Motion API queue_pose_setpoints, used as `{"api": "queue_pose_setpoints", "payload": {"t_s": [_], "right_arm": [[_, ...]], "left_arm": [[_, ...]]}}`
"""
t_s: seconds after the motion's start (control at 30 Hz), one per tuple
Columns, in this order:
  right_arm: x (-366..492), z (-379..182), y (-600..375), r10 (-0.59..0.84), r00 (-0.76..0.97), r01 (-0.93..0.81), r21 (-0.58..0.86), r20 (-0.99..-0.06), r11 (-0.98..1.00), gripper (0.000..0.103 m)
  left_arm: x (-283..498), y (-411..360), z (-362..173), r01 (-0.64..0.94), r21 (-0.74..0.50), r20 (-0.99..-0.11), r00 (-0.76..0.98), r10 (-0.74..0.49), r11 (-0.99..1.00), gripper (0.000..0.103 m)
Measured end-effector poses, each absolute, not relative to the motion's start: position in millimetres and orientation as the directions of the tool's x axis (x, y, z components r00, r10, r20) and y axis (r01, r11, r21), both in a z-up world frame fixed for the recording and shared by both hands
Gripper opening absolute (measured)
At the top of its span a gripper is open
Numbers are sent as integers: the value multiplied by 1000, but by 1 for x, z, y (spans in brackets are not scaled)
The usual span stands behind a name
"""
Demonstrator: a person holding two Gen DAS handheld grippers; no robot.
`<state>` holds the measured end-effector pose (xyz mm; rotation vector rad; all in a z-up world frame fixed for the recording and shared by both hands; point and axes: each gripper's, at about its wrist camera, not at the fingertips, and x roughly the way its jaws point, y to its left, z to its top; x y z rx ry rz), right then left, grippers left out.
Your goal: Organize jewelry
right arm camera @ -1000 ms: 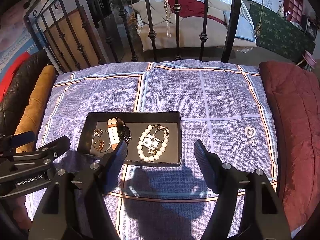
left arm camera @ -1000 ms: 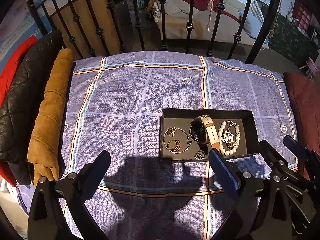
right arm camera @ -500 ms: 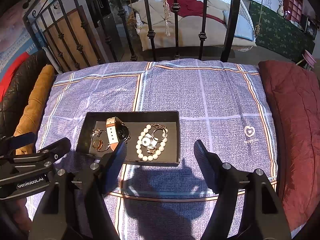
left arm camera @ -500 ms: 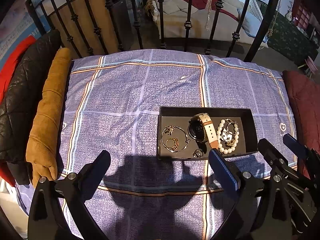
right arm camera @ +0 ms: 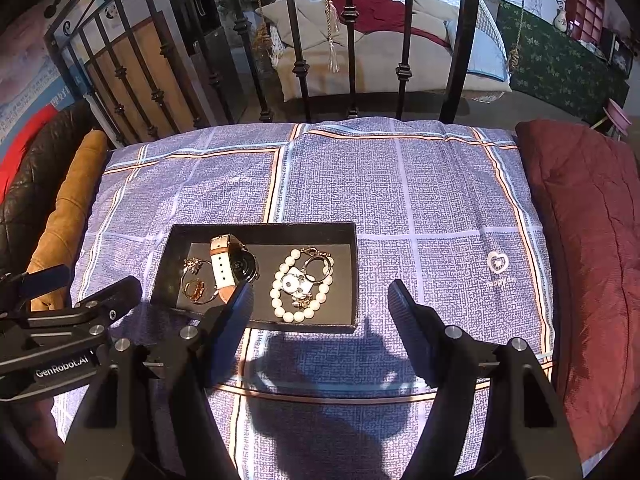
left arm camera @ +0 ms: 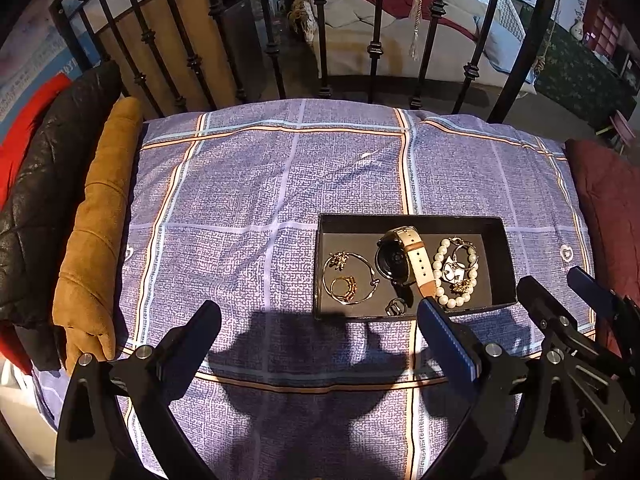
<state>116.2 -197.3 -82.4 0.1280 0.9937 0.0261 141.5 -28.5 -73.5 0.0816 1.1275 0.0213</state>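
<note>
1. A black tray (left arm camera: 412,222) lies on a bed covered by a purple checked bedspread (left arm camera: 248,200); it sits on the half of the bedspread nearer the cameras.
2. Inside the tray, a watch (left arm camera: 400,258) with a beige strap lies in the middle, a pearl bracelet (left arm camera: 440,276) to its right, and a thin gold bangle (left arm camera: 352,276) to its left with a gold ring (left arm camera: 344,285) inside the bangle's loop.
3. Only the left wrist view shows a small dark ring (left arm camera: 395,306) by the tray's near wall; in the right wrist view a finger of the right tongs covers that spot.
4. The left tongs (left arm camera: 316,334) stand wide open above the bedspread, empty, just short of the tray's near wall.
5. The right tongs (right arm camera: 320,308) are likewise spread wide with nothing between the fingers, poised over the tray's near right corner.
6. The right wrist view shows the maroon quilt (right arm camera: 580,240) broadly; the left view catches only its edge.
7. The left view shows more of the tan cushion (left arm camera: 96,232) and black quilted jacket (left arm camera: 40,184).
8. Black iron bars (right arm camera: 348,40) rise behind the bed.
</note>
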Motion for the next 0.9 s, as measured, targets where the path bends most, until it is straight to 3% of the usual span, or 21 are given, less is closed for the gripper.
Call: {"api": "queue_pose_setpoints", "payload": {"t_s": [0.47,0.7,0.9], "right_arm": [[116,-82,-198,78,546,37,117,-834,992,70],[116,-78,-198,77,551,41,119,-831,992,70],[116,-78,-196,81,552,38,123,-830,992,70]], "left_arm": [[142,-24,-74,-1,40,-902,429,37,999,96],[139,-29,-72,6,122,-880,463,106,992,95],[138,-25,-72,1,93,-884,459,82,996,95]]}}
